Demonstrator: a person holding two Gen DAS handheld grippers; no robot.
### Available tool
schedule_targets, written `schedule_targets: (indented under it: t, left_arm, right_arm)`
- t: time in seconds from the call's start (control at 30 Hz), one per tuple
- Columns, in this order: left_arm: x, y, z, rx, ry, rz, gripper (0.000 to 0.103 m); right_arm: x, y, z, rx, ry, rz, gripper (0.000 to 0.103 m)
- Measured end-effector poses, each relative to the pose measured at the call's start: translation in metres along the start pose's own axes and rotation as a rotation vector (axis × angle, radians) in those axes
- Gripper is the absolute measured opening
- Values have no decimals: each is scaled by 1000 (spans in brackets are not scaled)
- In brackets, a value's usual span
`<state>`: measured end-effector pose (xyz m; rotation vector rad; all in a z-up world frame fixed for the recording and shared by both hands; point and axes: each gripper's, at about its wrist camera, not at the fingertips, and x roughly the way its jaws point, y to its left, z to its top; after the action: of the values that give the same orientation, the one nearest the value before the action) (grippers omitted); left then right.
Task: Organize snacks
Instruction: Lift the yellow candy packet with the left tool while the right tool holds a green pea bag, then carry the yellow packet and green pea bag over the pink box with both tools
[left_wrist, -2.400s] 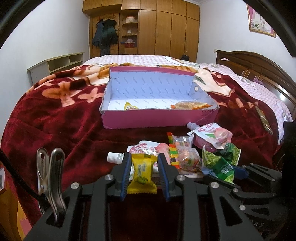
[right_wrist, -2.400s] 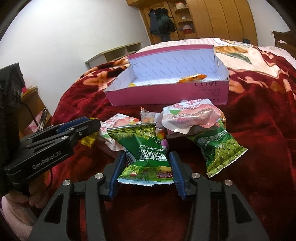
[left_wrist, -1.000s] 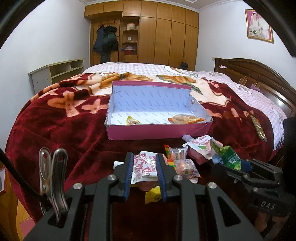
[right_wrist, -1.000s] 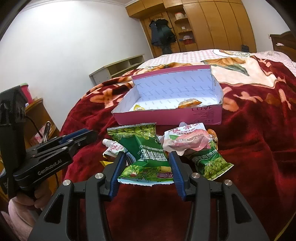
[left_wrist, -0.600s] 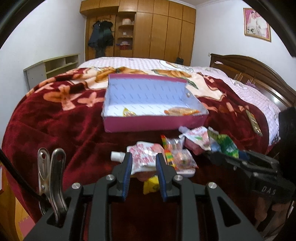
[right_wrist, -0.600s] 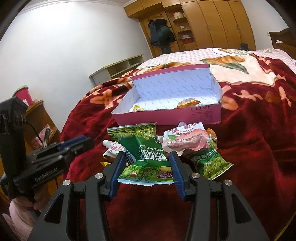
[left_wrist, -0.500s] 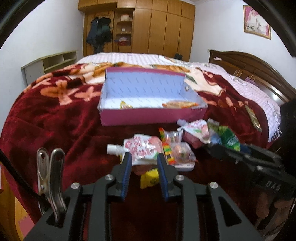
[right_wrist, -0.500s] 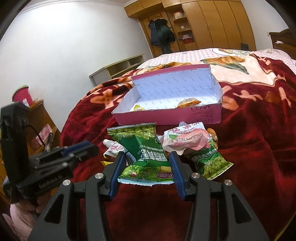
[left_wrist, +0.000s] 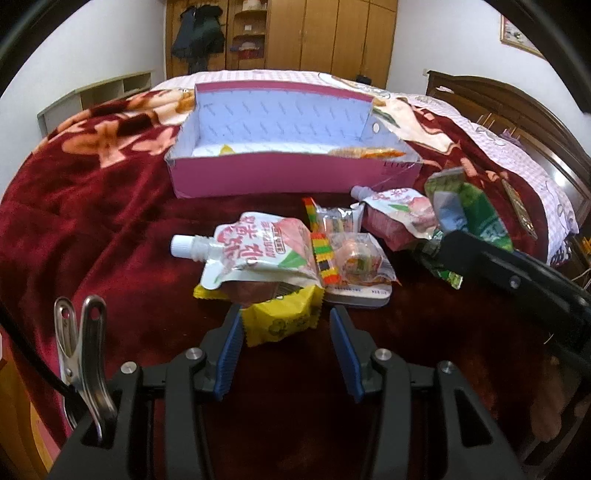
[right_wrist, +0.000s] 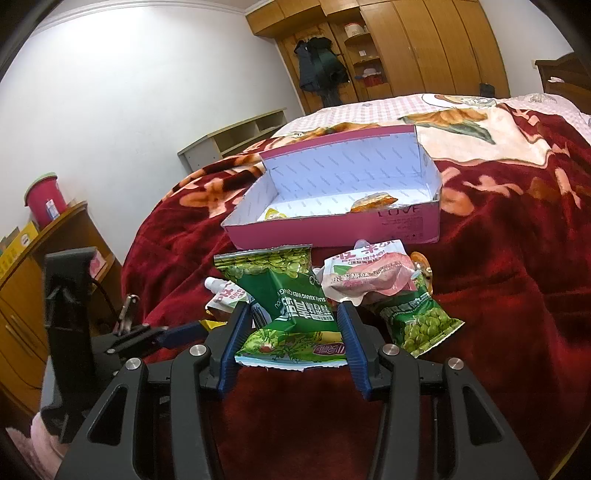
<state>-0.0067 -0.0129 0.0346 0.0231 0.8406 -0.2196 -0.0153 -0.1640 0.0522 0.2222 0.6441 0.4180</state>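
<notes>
R gripper (right_wrist: 293, 332): jaws clamped on glossy green crinkled pea-snack packet (right_wrist: 291, 306), held near-centre above dark red floral blanket (right_wrist: 517, 295). L gripper (left_wrist: 286, 343): jaws apart, w/ small yellow foil sachet (left_wrist: 282, 319) between tips, on blanket. Pink open cardboard box w/ white lining (left_wrist: 291, 177) sits far-centre; white spouted jelly pouch (left_wrist: 255, 247) lies btwn box & sachet.

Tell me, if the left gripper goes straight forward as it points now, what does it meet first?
Most likely the yellow candy packet, lying just ahead between the open jaws of the left gripper. Behind it lies the white spout pouch; depth is hard to judge here.
</notes>
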Motion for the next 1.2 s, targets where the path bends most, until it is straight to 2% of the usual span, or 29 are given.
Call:
schedule_targets:
  t: [0.17, 0.3, 0.47, 0.63, 0.93, 1.2]
  left_arm:
    - [9, 1, 2, -25, -8, 60, 50]
    - [13, 1, 0, -18, -5, 71, 49]
    - [9, -1, -1, 5, -14, 68, 33]
    - [-2, 2, 0, -10, -22, 30, 27]
    - [-30, -3, 9, 15, -109, 11, 25]
    - [-35, 4, 26, 12, -149, 12, 25]
  right_arm:
    - [2, -3, -2, 12, 5, 4, 50]
    - [3, -5, -3, 18, 7, 6, 50]
    - [3, -6, -3, 21, 7, 4, 50]
    - [0, -4, -2, 15, 1, 0, 50]
    - [-3, 1, 0, -2, -5, -6, 50]
    - [-1, 3, 7, -19, -4, -13, 50]
